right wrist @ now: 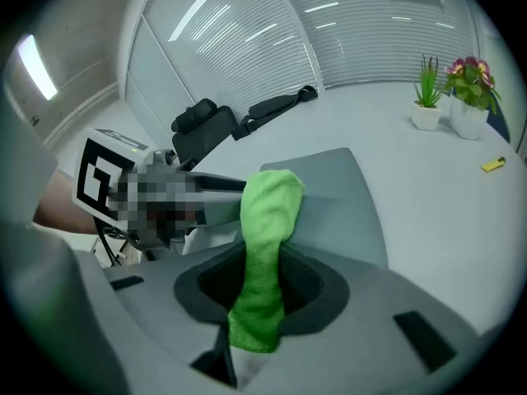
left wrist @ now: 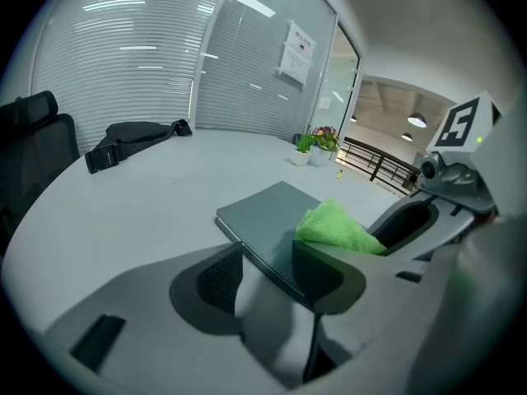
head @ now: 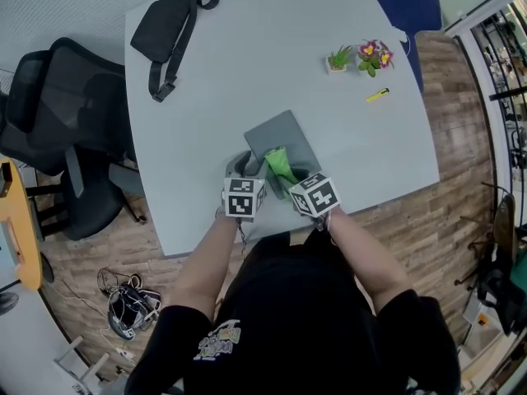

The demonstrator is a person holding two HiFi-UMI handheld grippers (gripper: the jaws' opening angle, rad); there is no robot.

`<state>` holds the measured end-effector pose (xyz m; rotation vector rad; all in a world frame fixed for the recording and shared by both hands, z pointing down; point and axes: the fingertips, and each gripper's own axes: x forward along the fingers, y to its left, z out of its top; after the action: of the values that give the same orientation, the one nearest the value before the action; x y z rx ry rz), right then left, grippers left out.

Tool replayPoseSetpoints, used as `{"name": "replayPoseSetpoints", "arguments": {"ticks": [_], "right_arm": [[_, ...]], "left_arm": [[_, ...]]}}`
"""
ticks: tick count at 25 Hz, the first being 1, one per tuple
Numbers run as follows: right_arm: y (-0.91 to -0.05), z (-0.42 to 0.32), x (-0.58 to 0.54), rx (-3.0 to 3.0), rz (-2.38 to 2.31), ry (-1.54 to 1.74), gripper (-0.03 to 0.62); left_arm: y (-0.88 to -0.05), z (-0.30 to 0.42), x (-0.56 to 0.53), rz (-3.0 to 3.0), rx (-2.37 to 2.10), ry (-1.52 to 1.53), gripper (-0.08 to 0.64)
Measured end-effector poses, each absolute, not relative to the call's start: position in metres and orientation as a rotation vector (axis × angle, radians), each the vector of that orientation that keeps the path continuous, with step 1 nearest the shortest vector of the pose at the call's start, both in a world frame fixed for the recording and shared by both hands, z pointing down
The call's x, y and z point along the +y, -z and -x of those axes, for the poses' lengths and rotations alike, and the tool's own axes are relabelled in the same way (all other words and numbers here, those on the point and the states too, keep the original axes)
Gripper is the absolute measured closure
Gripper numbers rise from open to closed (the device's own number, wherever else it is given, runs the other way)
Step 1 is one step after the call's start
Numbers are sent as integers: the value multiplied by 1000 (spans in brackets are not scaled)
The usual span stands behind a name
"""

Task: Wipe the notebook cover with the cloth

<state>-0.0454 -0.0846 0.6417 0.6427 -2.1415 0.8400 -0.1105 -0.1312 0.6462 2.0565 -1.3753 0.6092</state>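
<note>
A dark grey notebook (head: 281,139) lies flat on the pale table (head: 247,72) just ahead of both grippers. My right gripper (head: 290,177) is shut on a bright green cloth (right wrist: 268,212). The cloth's free end rests on the notebook's near part (right wrist: 350,200). In the left gripper view the cloth (left wrist: 336,227) sits bunched on the notebook (left wrist: 268,214), with the right gripper's body behind it. My left gripper (left wrist: 268,271) is open at the notebook's near left corner. The notebook's edge runs just past its fingertips, and nothing is gripped.
A black bag (head: 169,25) lies at the table's far left. Two small potted plants (head: 359,57) and a yellow item (head: 377,95) stand at the far right. A black office chair (head: 58,113) is left of the table. Cables lie on the wood floor (head: 123,303).
</note>
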Motion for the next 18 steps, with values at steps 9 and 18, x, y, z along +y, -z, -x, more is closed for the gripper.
{"name": "replayPoseSetpoints", "arguments": {"ticks": [9, 18], "right_arm": [[-641, 19, -104, -2120, -672, -784, 482], [-640, -10, -120, -2120, -757, -852, 482]], "left_arm": [[-644, 110, -132, -2059, -1375, -608, 371], [-645, 111, -132, -2062, -1378, -611, 371]]}}
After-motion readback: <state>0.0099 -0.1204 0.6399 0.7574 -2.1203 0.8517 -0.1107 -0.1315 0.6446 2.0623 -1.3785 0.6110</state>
